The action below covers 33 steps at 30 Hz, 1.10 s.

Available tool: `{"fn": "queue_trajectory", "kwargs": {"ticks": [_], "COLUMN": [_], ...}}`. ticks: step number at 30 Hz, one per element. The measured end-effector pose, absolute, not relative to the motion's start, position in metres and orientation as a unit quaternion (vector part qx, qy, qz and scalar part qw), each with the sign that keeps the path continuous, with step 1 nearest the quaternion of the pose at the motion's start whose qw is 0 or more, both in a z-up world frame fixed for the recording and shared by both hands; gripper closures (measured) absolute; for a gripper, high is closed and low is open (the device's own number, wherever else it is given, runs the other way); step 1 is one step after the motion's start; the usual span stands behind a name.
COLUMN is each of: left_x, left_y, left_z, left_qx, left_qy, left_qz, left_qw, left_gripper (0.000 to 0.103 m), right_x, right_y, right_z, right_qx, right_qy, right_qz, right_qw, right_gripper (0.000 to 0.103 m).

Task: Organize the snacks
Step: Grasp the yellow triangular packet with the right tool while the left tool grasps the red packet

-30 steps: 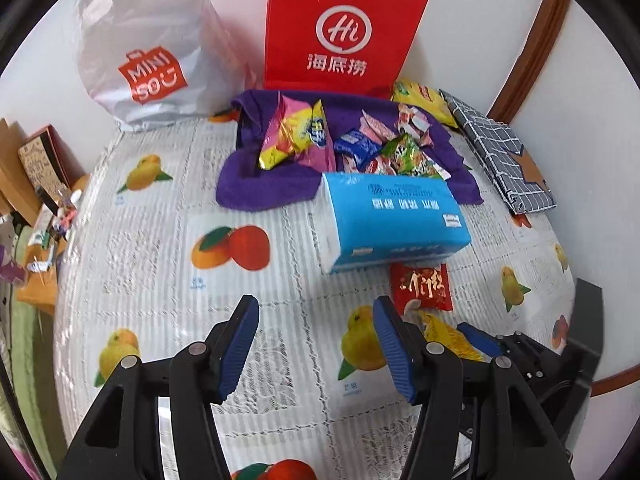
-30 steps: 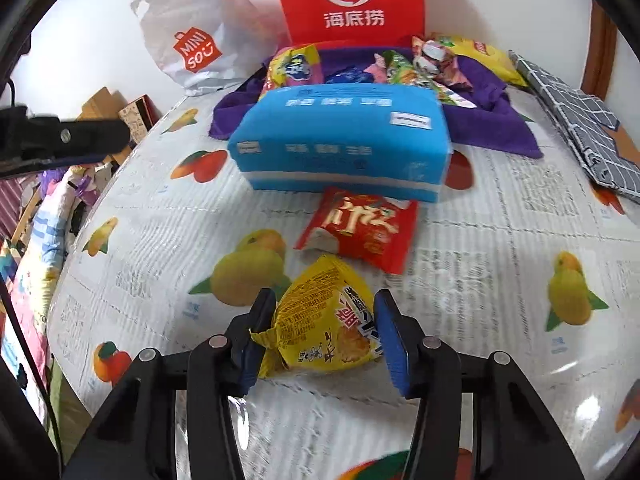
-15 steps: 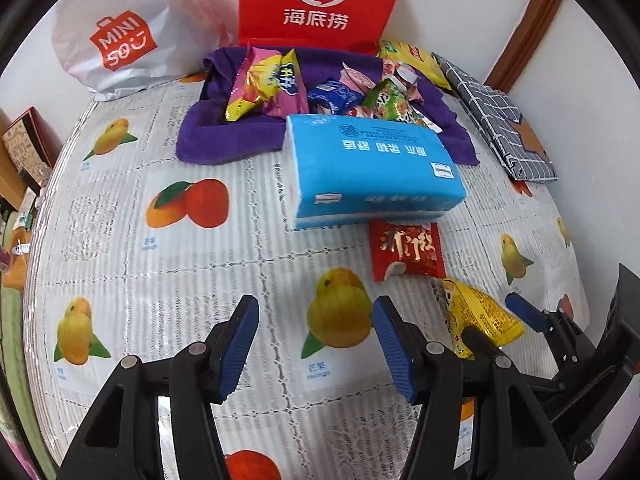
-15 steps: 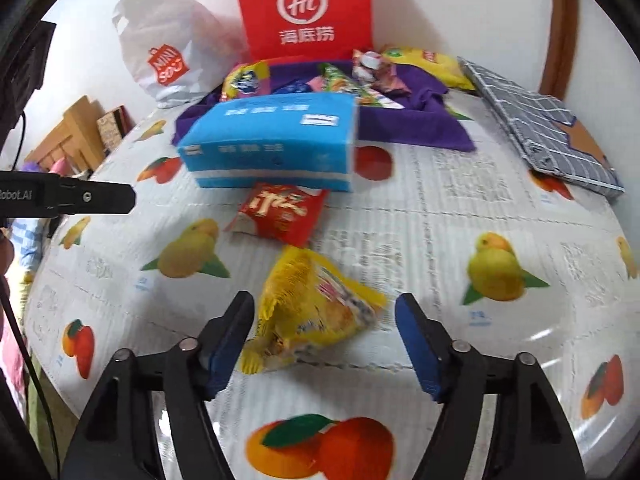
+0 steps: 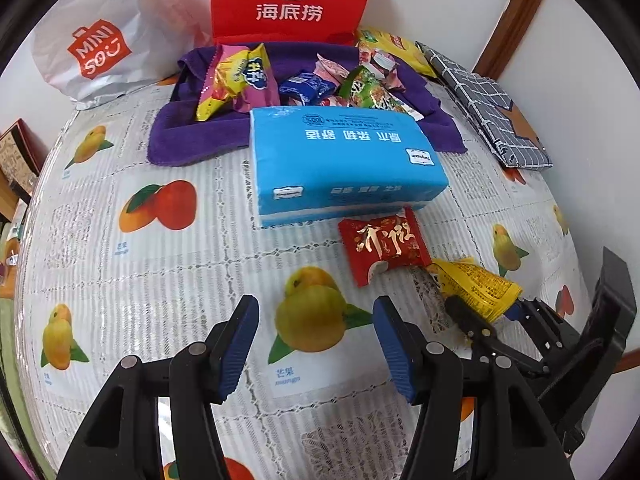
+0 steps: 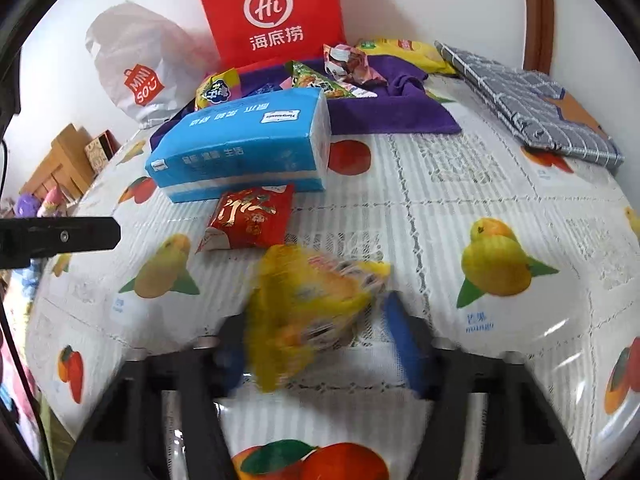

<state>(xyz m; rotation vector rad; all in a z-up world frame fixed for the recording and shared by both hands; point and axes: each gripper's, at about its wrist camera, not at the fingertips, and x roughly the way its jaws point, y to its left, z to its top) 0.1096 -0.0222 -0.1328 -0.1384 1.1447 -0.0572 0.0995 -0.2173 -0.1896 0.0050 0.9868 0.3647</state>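
I am in a home. My table [image 5: 120,280] has a fruit cloth on it, with shop bags [image 5: 100,52], snacks [image 5: 236,76] and tissues [image 5: 344,160].

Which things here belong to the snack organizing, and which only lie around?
Job: yellow snack bag between the closing right gripper fingers; red snack packet; snack pile on purple towel.

Lying about: blue tissue pack, white bag, checked cloth.

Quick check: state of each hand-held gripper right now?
Left hand-held gripper: open, nothing between its pads.
Right hand-held gripper: jaws closing around the yellow snack packet; grip not confirmable, blurred.
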Motion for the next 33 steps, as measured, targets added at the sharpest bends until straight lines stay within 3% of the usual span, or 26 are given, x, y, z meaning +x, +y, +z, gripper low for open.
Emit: {"fn": "queue_trajectory", "kwargs": {"ticks": [17,21,26,33], "left_x": [0.161,0.166,0.171,0.177], "left_y": [-0.064,-0.073,-0.080,-0.111], "left_z": [-0.178,-0.180,-0.180,-0.186], "left_qx": [-0.137,-0.152,-0.154,-0.053], "left_qy": [0.563,0.554,0.540,0.533], "left_qz": [-0.070,-0.071,-0.037,0.013], "left_qw": [0.812,0.815,0.827,0.844], "left_gripper": [0.046,0.033,0.032,0.032], "right_x": [0.097,0.097,0.099,0.094], "right_y": [-0.283,-0.297,-0.309,-0.318], "right_z": [-0.173,-0.179,-0.187,-0.188], "right_qx": [0.006,0.019,0.030,0.036], "right_qy": [0.446,0.449,0.457,0.452], "right_qz": [0.153,0.148,0.142,0.140], "right_qw": [0.882,0.881,0.878,0.880], "right_gripper": [0.058,0.058,0.058,0.058]}}
